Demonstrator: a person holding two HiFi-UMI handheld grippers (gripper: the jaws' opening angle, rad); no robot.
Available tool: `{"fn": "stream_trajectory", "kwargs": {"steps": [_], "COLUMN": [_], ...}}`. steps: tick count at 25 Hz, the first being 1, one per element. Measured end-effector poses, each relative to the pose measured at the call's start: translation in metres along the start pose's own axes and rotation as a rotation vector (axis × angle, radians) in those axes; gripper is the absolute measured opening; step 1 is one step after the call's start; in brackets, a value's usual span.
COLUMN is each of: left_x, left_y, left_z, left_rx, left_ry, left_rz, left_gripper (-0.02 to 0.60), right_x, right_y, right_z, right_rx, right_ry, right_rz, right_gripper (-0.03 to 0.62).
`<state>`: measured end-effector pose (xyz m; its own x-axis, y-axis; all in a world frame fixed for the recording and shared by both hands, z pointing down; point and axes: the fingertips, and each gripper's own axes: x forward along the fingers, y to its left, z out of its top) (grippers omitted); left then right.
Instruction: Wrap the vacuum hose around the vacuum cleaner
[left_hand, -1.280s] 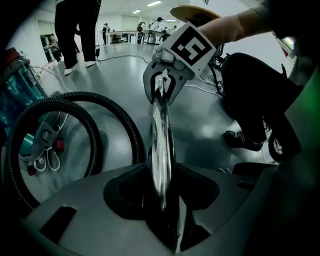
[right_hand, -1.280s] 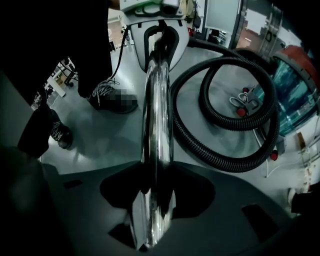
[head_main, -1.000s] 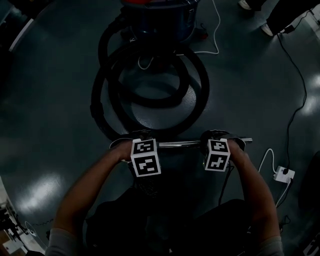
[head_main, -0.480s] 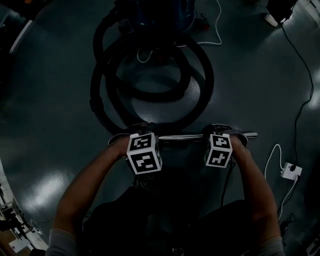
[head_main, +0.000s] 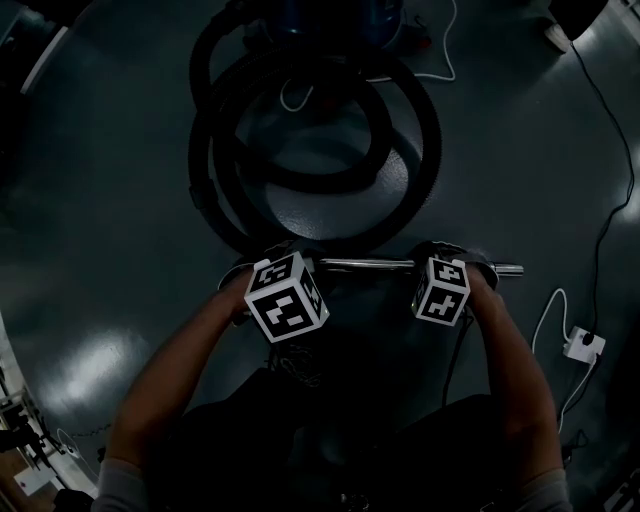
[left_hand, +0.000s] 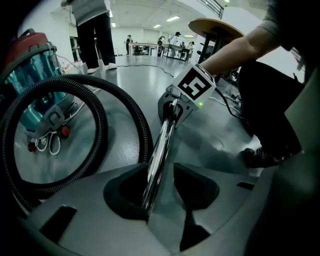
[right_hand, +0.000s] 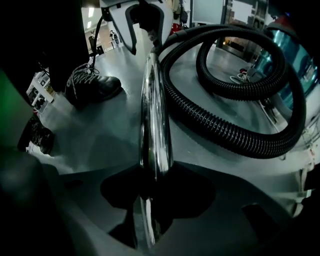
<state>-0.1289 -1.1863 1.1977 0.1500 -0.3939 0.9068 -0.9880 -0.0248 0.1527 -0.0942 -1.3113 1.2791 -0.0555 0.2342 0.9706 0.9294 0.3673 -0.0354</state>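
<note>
Slip risk: left gripper (left_hand: 162, 186) and right gripper (right_hand: 150, 196) clamp the slick chrome wand (head_main: 365, 264), jaws half-shut; it may roll free; far hose (head_main: 428, 150) coils may spring.

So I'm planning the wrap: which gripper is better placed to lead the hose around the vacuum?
Likely the left gripper: it holds the metal tube at the end beside the hose coils; the right gripper holds near the tube's free end.
</note>
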Motion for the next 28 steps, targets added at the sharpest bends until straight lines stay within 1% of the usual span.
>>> {"fn": "stream_trajectory", "kwargs": {"steps": [3,5,7,10,14,15,16,18,19,21,22,23,24,25,27,28], "left_x": [0.002,0.003,0.003,0.001,0.001,0.001,0.0,-0.003,-0.005,-0.006,-0.008,-0.009,-0.012,-0.015,-0.025,-0.032], "left_y": [0.004,0.006,0.006,0.006,0.005,0.006,0.008,0.013,0.015,0.017,0.018,0.018,0.018,0.019,0.021,0.022], "left_z": [-0.002,-0.003,-0.004,-0.002,0.008,0.012,0.017,0.024,0.026,0.032,0.035,0.038,0.042,0.046,0.054,0.058], "left_rx": [-0.08,-0.108,-0.113,-0.102,-0.096,-0.095,-0.094,-0.093,-0.093,-0.093,-0.089,-0.082,-0.069,-0.052,-0.02,-0.017], "left_ry": [-0.031,-0.037,-0.036,-0.041,-0.071,-0.085,-0.1,-0.122,-0.132,-0.15,-0.161,-0.173,-0.186,-0.2,-0.222,-0.229], "left_rz": [0.007,0.012,0.015,0.02,0.028,0.037,0.054,0.098,0.112,0.119,0.12,0.122,0.127,0.133,0.149,0.155], "left_gripper": [0.17,0.17,0.17,0.17,0.168,0.149,0.116,0.031,0.008,0.008,0.008,0.008,0.008,0.008,0.008,0.008], "right_x": [-0.001,-0.002,-0.004,-0.015,-0.035,-0.04,-0.045,-0.054,-0.059,-0.07,-0.076,-0.082,-0.088,-0.093,-0.105,-0.112], "right_y": [-0.002,-0.004,-0.002,0.001,0.002,0.001,0.0,-0.006,-0.006,-0.003,-0.004,-0.009,-0.014,-0.02,-0.028,-0.031], "right_z": [0.0,-0.001,-0.001,0.002,0.004,0.004,0.005,0.005,0.007,0.016,0.02,0.021,0.021,0.021,0.024,0.027], "right_rx": [0.05,0.06,0.081,0.156,0.27,0.302,0.324,0.335,0.333,0.336,0.339,0.338,0.335,0.334,0.356,0.366], "right_ry": [-0.019,-0.023,-0.032,-0.081,-0.153,-0.175,-0.192,-0.205,-0.212,-0.255,-0.279,-0.292,-0.294,-0.296,-0.314,-0.323], "right_rz": [-0.015,-0.042,-0.048,-0.024,-0.019,-0.022,-0.031,-0.063,-0.063,-0.032,-0.037,-0.068,-0.111,-0.148,-0.186,-0.201], "right_gripper": [0.155,0.16,0.164,0.202,0.202,0.202,0.202,0.202,0.201,0.201,0.198,0.141,0.063,0.005,0.005,0.005]}}
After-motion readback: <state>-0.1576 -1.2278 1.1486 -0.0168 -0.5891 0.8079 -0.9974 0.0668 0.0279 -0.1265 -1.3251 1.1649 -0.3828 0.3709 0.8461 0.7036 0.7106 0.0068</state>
